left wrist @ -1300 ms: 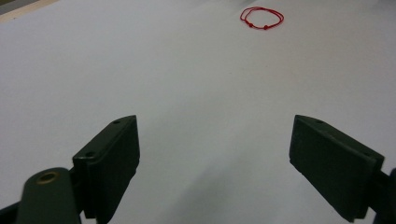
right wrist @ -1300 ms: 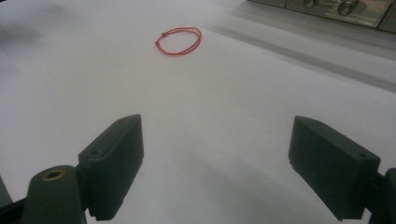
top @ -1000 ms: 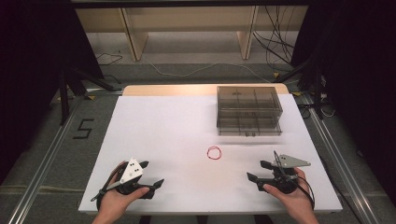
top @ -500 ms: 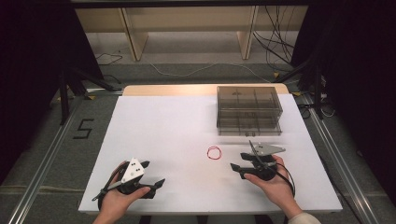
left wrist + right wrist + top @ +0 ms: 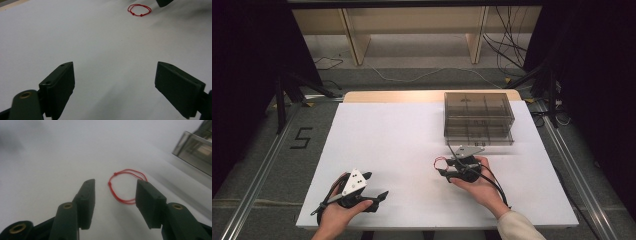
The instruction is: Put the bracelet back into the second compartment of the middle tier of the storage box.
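A red string bracelet (image 5: 440,161) lies flat on the white table (image 5: 387,135). My right gripper (image 5: 441,168) is low over it, pointing left. In the right gripper view the bracelet (image 5: 113,190) sits on the table between and just ahead of the jaws of the right gripper (image 5: 116,182). The right jaw covers its near edge. These jaws have just been closing and stand about half apart, with no pad pressing on the string. My left gripper (image 5: 377,185) rests at the front left with its jaws wide, and the left gripper (image 5: 115,65) has bare table between them. The bracelet (image 5: 139,10) shows far off.
A smoky transparent drawer box (image 5: 478,118) stands at the back right of the table, just beyond the right hand, and its corner (image 5: 195,147) shows in the right gripper view. Shelving and cables lie on the floor behind the table.
The right hand has moved left and away from the front edge, up to the bracelet, and its jaws have narrowed. The left hand has stayed put.
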Demonstrator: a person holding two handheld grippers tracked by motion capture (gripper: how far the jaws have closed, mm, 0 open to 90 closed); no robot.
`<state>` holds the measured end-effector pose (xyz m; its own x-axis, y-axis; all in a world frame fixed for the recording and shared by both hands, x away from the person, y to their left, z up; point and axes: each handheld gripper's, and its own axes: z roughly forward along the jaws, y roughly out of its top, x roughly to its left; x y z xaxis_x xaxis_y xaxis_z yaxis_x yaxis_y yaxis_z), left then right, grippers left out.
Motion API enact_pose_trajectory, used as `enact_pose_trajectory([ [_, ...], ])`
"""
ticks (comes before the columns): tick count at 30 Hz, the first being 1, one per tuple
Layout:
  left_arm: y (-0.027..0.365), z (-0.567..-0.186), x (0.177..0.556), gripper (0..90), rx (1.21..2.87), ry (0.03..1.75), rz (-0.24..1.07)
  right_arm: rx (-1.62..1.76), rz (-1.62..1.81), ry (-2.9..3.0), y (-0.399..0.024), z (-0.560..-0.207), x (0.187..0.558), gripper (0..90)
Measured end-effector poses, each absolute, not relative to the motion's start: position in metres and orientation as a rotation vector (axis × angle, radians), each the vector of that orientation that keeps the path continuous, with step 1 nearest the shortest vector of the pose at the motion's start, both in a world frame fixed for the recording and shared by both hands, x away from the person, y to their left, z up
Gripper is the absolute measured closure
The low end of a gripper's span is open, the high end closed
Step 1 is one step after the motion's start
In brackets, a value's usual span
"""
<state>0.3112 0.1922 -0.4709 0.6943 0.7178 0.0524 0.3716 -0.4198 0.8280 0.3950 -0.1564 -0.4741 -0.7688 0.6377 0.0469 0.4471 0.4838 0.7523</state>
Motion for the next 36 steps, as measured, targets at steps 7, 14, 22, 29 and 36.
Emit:
enact_pose_trajectory([
  [7, 0.193, -0.471, 0.312, 16.2, 2.046, 0.832, 0.516, 0.904, 1.101, 2.538, -0.134, -0.484, 0.405, 56.2],
  [14, 0.193, -0.471, 0.312, 16.2, 2.047, 0.83, 0.514, 0.889, 1.063, 2.554, -0.124, -0.492, 0.411, 63.0],
  [22, 0.193, -0.472, 0.312, 16.2, 2.047, 0.831, 0.512, 0.886, 1.059, 2.537, -0.123, -0.493, 0.411, 75.1],
  [29, 0.192, -0.472, 0.312, 16.2, 2.05, 0.827, 0.511, 0.928, 1.08, 2.535, -0.126, -0.494, 0.413, 84.5],
  [36, 0.192, -0.472, 0.312, 16.2, 2.05, 0.824, 0.512, 0.957, 1.088, 2.529, -0.126, -0.495, 0.413, 88.4],
])
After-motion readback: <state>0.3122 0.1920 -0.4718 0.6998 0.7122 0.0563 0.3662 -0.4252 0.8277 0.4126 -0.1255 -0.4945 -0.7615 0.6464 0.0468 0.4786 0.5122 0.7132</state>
